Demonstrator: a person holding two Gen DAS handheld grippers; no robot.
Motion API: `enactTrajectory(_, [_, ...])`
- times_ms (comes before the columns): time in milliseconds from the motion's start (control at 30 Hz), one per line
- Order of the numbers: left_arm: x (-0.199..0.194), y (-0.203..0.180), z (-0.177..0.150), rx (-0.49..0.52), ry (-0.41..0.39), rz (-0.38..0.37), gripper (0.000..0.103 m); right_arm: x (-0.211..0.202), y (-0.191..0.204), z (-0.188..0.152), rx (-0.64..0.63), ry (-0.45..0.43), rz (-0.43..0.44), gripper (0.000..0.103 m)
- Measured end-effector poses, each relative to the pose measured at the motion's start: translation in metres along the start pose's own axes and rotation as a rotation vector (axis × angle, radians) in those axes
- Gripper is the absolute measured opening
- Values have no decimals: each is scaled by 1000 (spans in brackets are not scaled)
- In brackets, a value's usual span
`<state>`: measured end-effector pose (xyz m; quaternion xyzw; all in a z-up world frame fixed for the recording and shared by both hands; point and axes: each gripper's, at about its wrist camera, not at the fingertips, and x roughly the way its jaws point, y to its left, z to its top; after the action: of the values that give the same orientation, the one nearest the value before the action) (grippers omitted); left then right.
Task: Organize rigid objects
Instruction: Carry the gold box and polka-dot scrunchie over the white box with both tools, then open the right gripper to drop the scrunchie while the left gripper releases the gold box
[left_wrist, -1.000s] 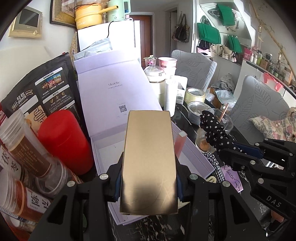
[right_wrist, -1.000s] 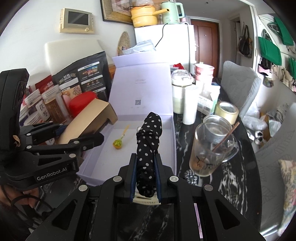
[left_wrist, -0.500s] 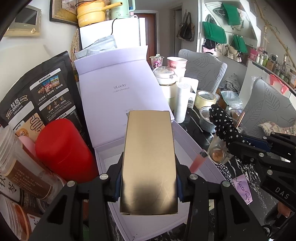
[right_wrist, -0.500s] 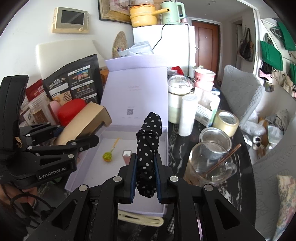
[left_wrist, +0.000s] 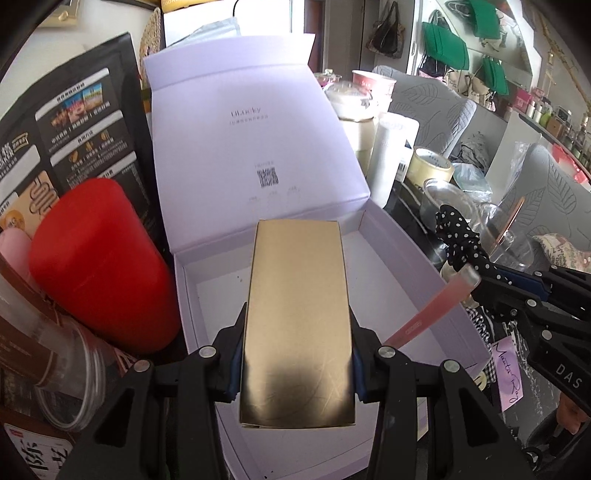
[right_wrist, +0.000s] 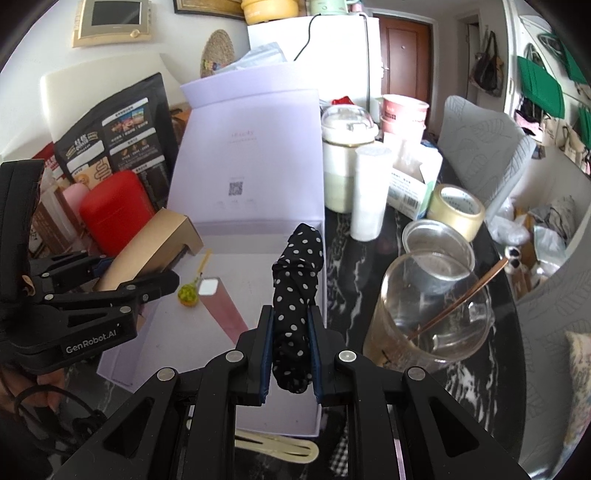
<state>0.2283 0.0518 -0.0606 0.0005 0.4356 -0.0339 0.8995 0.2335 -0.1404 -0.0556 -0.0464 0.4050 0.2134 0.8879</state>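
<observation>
We see that the lilac box (left_wrist: 402, 266) now fills more of both views than a second ago: both tongs have come closer over it. The left tongs (left_wrist: 297, 354) stay clenched on the gold carton (left_wrist: 297, 314), held above the box's open tray. The right tongs (right_wrist: 291, 345) grip the polka-dot bundle (right_wrist: 297, 295) at the tray's right edge. A pink stick (right_wrist: 221, 302), hidden behind the carton earlier, now shows inside the box, leaning toward its right wall, with a small green-yellow charm (right_wrist: 187, 294) lying left of it.

On the raised lid we read "ULucky" above a QR code (left_wrist: 267, 176). The left tongs' body, seen left of the box, reads "GenRobot.AI"; the right tongs' body shows "DAS". A purple slip (left_wrist: 509, 373) right of the box carries handwriting we cannot make out. Left of the box stand a red canister (left_wrist: 99, 258) and a black pouch (left_wrist: 74, 122) with small print too fine to read.
</observation>
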Motion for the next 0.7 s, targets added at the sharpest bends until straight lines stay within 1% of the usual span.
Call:
enactTrajectory(300, [16,1,-11,-3,40,3,44,16,3,-12,0,44,-9,17])
enactTrajectory(533, [22,2,-15,-3,53,5,44,21,3,-11,2,46,-23,18])
enactTrajectory(700, [25,5,-15,-18,55,-8,44,26,4,-9,1,53,-28,19])
